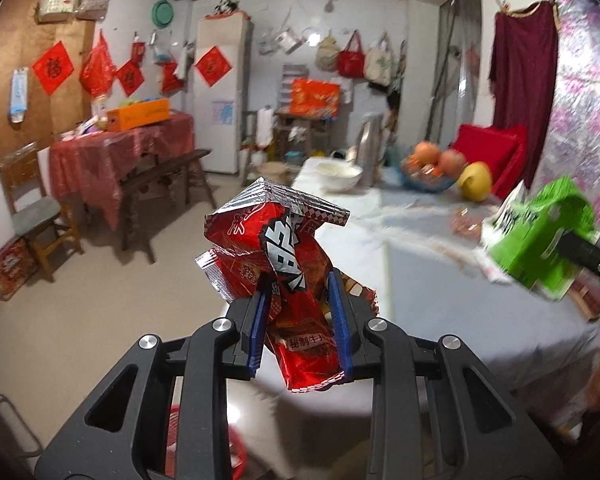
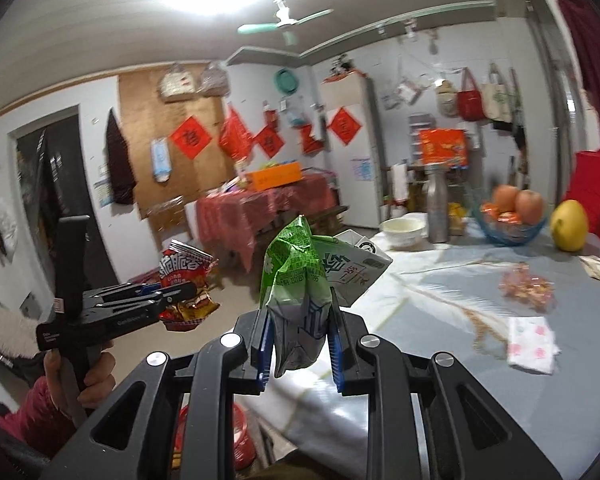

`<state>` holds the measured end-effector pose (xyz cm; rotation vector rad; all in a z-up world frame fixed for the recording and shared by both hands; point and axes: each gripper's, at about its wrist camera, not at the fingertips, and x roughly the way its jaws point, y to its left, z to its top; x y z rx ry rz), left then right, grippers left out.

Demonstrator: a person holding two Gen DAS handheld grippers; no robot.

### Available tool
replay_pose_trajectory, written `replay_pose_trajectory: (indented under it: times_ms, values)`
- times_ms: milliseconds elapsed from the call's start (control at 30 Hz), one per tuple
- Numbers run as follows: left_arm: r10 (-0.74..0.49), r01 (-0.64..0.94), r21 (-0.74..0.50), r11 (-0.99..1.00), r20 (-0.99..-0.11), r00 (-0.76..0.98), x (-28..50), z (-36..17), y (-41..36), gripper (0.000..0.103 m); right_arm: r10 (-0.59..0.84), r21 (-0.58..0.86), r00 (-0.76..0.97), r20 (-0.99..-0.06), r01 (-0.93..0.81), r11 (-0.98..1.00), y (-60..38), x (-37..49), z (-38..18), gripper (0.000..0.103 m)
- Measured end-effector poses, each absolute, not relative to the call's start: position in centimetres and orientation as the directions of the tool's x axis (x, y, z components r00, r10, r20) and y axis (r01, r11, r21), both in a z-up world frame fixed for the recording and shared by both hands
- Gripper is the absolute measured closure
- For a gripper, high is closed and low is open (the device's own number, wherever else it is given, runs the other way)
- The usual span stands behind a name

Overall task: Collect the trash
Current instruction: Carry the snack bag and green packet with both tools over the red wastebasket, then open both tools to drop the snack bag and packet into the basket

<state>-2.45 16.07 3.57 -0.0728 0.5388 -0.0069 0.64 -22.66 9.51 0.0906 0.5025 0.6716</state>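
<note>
My left gripper (image 1: 300,284) is shut on a crumpled red snack bag (image 1: 284,248) and holds it in the air past the table's near left edge. It also shows in the right wrist view (image 2: 184,280), held by the left gripper (image 2: 180,292). My right gripper (image 2: 298,300) is shut on a crumpled green and white carton (image 2: 300,272), held above the table's near edge. The carton shows at the right of the left wrist view (image 1: 540,240). A red bin (image 2: 236,440) lies below, partly hidden behind the gripper bodies.
The grey-covered table (image 2: 480,380) holds a pink-patterned napkin (image 2: 532,344), orange wrapper scraps (image 2: 528,286), a white bowl (image 2: 404,232), a metal flask (image 2: 438,208), a blue fruit bowl (image 2: 508,224) and a yellow pomelo (image 2: 568,226). A red-clothed table (image 1: 120,148) and wooden chair (image 1: 32,208) stand across the floor.
</note>
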Motion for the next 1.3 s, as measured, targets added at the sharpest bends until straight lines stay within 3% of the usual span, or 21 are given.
replay_pose_trajectory:
  times_ms: [200, 533, 567, 600, 667, 967, 1300]
  values:
    - [0.073, -0.101, -0.008, 0.995, -0.633, 0.770, -4.0, -1.4, 20.8, 0.072, 0.670, 0.254, 0.572, -0.474, -0.639, 0.726, -17.8, 0.3, 8.5, 0.079]
    - [0.056, -0.233, -0.095, 0.968, -0.822, 0.566, -4.5, -13.2, 28.9, 0.071, 0.678, 0.261, 0.423, -0.601, -0.698, 0.667, -9.8, 0.2, 5.4, 0.079]
    - [0.044, -0.239, -0.106, 0.965, -0.836, 0.546, -4.5, -14.2, 29.4, 0.065, 0.675, 0.261, 0.413, -0.612, -0.700, 0.665, -9.2, 0.3, 5.1, 0.079]
    - [0.032, -0.251, -0.117, 0.961, -0.853, 0.521, -4.6, -15.5, 30.0, 0.049, 0.672, 0.263, 0.397, -0.625, -0.703, 0.660, -8.4, 0.3, 4.7, 0.079]
    - [0.032, -0.280, -0.124, 0.952, -0.870, 0.492, -4.9, -17.0, 31.0, 0.031, 0.668, 0.270, 0.370, -0.645, -0.708, 0.652, -7.3, 0.6, 4.0, 0.080]
    - [0.117, -0.385, -0.094, 0.918, -0.865, 0.489, -6.5, -17.3, 34.6, 0.013, 0.643, 0.284, 0.236, -0.729, -0.750, 0.597, -1.7, 0.5, 0.5, 0.079]
    - [0.217, -0.497, -0.068, 0.865, -0.843, 0.492, -8.1, -15.5, 38.5, 0.008, 0.602, 0.316, 0.059, -0.796, -0.808, 0.497, 5.6, -0.6, -3.7, 0.079]
